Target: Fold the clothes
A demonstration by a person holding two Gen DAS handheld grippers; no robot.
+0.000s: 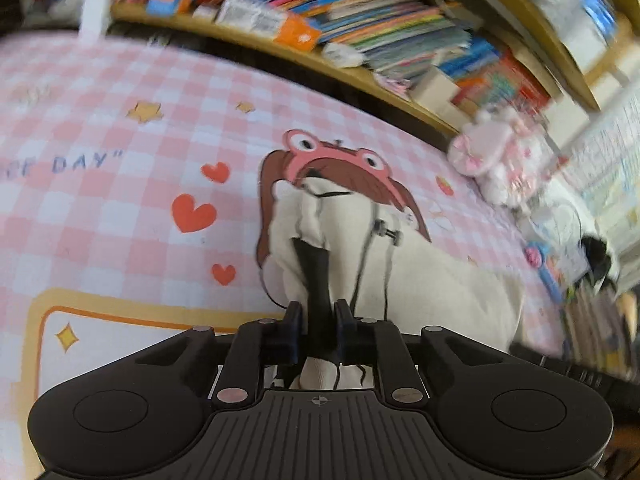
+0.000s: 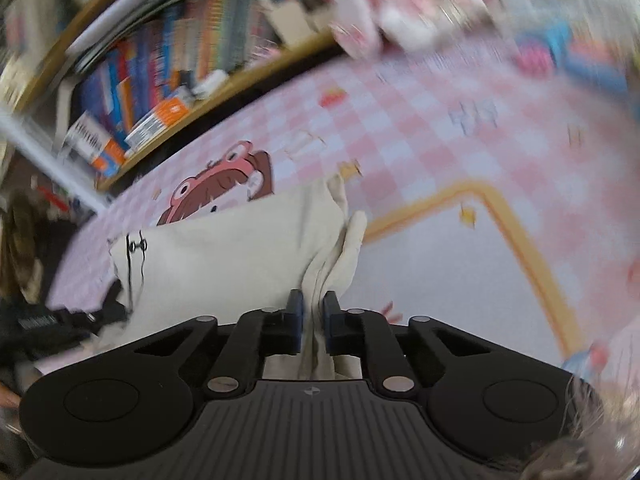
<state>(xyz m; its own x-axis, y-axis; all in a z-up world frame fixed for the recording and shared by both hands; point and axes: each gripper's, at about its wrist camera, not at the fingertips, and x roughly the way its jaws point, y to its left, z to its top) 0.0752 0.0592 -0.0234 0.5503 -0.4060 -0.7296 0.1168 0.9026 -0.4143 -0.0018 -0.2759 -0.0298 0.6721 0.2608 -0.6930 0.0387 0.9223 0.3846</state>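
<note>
A pink-and-white checked sheet (image 1: 120,184) printed with red hearts, yellow stars, a yellow-bordered panel and a cartoon girl in a pink frog hood (image 1: 336,164) covers the work surface. Along its far side a wooden bookshelf (image 1: 360,76) packed with colourful books is seen, and at the far right a pink-and-white plush toy (image 1: 496,156) rests on the sheet; both views are blurred.

A cream fabric garment with a thin black drawstring (image 1: 420,280) lies near the middle of the sheet, partly over the cartoon print. The left gripper (image 1: 316,312) is held low over the near edge, its jaws closed on a bunched fold of the garment with a dark strip between them. The right gripper (image 2: 313,312) is likewise pointed forward and low, its jaws clamped on a gathered cream edge (image 2: 320,280) at the garment's right side, the cloth stretching away to the left.
</note>
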